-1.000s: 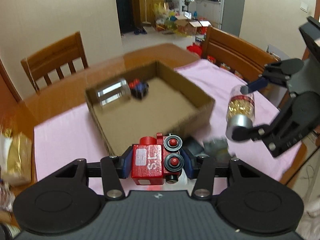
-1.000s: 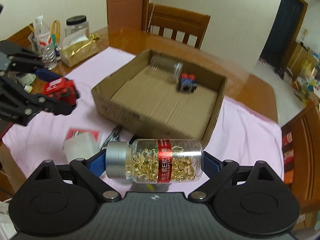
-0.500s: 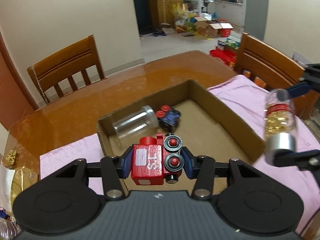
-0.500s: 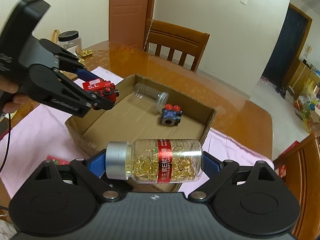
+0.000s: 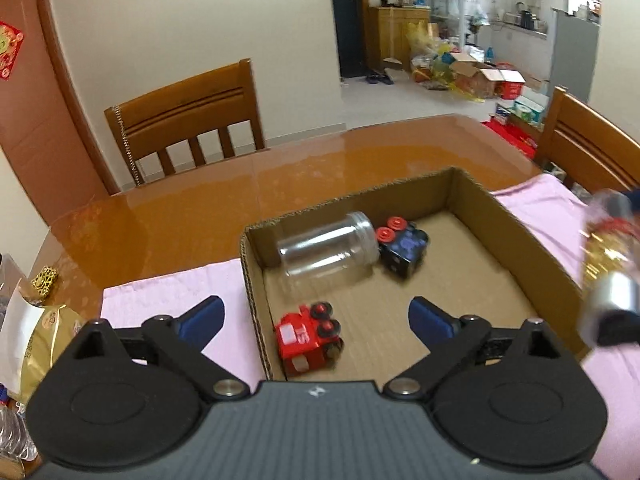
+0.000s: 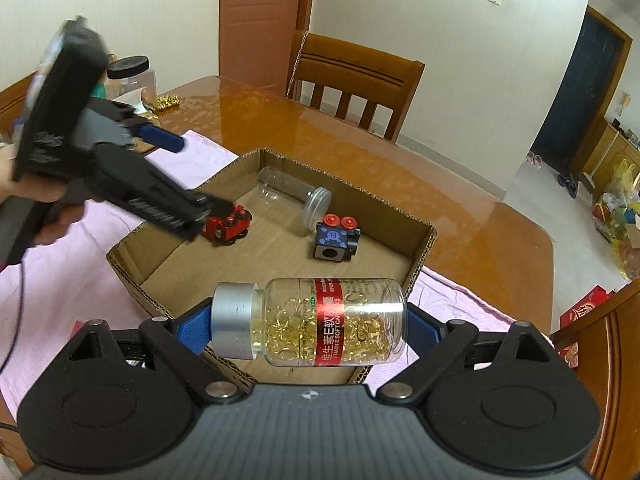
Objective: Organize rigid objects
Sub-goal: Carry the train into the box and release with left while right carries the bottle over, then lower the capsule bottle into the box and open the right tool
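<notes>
The left gripper point(image 5: 316, 316) is spread wide with nothing between its blue pads, hanging over the near left corner of the cardboard box point(image 5: 516, 236). Directly below and between its fingers, the red toy point(image 5: 310, 338) sits on the box floor by the left wall, blurred, and apart from both pads. Ahead of this gripper an empty clear jar point(image 5: 328, 254) lies on its side in the far left corner, its silver rim touching or just beside a dark blue toy point(image 5: 404, 250) with two red knobs. To the gripper's right the capsule bottle point(image 5: 610, 264) shows, blurred, over the box's right wall.

The right gripper point(image 6: 308, 326) is clamped on that capsule bottle point(image 6: 320, 322), held crosswise with its silver cap against the left pad and its base against the right pad, above the near wall of the box point(image 6: 420, 264). Ahead of it inside the box are the blue toy point(image 6: 336, 238), the jar point(image 6: 296, 196) beyond that, and the red toy point(image 6: 226, 228) to the left, partly hidden behind the left gripper point(image 6: 192, 184) reaching in from the left.

The box rests on a pink cloth point(image 5: 168, 292) over the wooden worktop point(image 5: 320, 176); a chair point(image 5: 184, 120) stands at the far side.
</notes>
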Action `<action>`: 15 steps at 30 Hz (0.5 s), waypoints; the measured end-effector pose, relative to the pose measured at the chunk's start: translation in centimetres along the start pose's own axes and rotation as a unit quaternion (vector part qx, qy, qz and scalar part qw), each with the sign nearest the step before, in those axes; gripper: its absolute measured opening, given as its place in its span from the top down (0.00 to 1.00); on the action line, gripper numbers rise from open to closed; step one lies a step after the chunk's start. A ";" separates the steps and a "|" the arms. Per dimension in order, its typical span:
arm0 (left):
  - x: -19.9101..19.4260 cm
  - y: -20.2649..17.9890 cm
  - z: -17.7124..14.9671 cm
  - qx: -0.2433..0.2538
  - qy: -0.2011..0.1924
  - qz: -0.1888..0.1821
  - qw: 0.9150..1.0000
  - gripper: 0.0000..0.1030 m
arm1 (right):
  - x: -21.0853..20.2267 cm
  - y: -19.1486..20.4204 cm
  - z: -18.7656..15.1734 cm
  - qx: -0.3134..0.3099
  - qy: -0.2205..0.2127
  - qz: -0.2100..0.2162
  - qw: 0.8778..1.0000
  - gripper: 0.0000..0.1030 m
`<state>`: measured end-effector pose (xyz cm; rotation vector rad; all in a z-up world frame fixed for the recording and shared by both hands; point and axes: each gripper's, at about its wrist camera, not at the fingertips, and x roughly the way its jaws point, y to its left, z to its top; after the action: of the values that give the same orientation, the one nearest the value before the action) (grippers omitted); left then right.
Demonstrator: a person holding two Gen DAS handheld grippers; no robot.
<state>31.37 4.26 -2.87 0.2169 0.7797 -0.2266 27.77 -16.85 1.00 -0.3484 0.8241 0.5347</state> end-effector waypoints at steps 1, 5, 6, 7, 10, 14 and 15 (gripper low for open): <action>-0.6 -0.2 -0.1 0.005 0.003 -0.002 1.000 0.04 | 0.1 -0.1 0.1 0.000 0.001 -0.001 1.000 0.06; -2.7 -0.6 -0.9 0.007 0.005 0.003 1.000 0.03 | 0.9 -0.5 0.7 0.002 0.004 -0.001 1.000 0.06; -3.3 -0.6 -1.1 0.002 0.004 0.008 1.000 0.03 | 1.2 -0.7 1.0 0.004 0.006 0.000 1.000 0.06; -3.8 -0.5 -1.4 -0.006 0.001 0.012 1.000 0.03 | 1.4 -0.8 1.2 0.006 0.008 -0.001 1.000 0.06; -5.5 0.0 -2.1 -0.029 -0.012 0.023 0.999 0.02 | 2.6 -1.3 2.1 0.010 0.011 -0.005 1.000 0.06; -7.1 0.7 -3.1 -0.052 -0.024 0.040 0.998 0.02 | 4.3 -1.9 3.8 0.013 0.015 -0.015 1.000 0.06; -7.5 0.9 -3.4 -0.059 -0.025 0.040 0.997 0.02 | 4.8 -2.0 4.3 0.015 0.014 -0.021 1.000 0.06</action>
<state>24.17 6.93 0.22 0.1309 0.7306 -0.1094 34.23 -14.89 0.20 -0.3459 0.8503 0.4795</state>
